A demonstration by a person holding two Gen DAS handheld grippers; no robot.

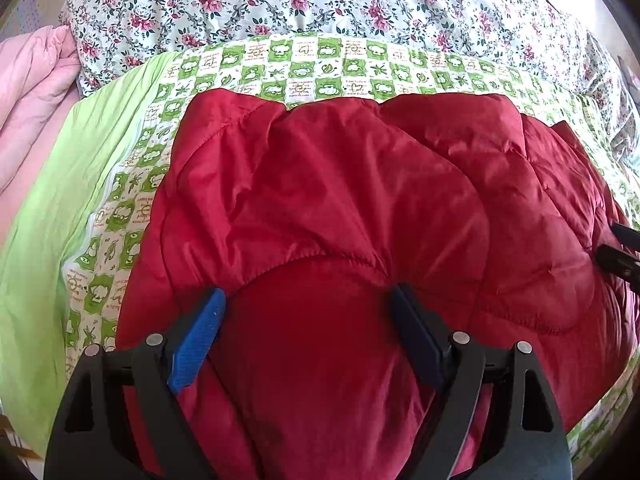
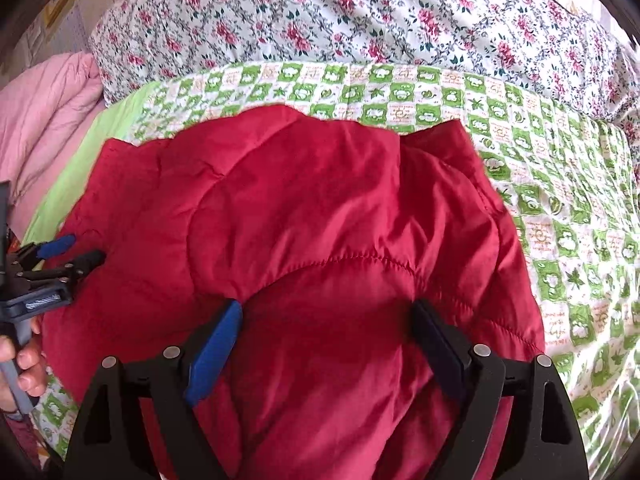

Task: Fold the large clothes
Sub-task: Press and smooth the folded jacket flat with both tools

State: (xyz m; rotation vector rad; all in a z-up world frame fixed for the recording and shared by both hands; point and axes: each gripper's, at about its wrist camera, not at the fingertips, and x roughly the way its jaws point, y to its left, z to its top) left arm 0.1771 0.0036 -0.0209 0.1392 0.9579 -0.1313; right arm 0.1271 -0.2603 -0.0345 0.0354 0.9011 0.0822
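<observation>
A dark red quilted padded jacket (image 1: pixel 340 208) lies bunched on the green-and-white patterned sheet (image 1: pixel 320 68); it also fills the right wrist view (image 2: pixel 320 220). My left gripper (image 1: pixel 308 300) has its jaws wide apart, with a thick puffed fold of the jacket bulging between the blue pads (image 1: pixel 200 336). My right gripper (image 2: pixel 326 312) stands the same way, jaws wide with a fold of jacket between the pads (image 2: pixel 216 352). The right gripper's tips show at the right edge of the left wrist view (image 1: pixel 618 252). The left gripper shows at the left edge of the right wrist view (image 2: pixel 80 252).
A floral duvet (image 1: pixel 320 0) lies bunched along the far side of the bed. A pink quilt (image 1: pixel 36 92) is heaped at the left. A plain light-green sheet (image 1: pixel 52 208) runs down the left. A hand (image 2: pixel 20 360) holds the left gripper's handle.
</observation>
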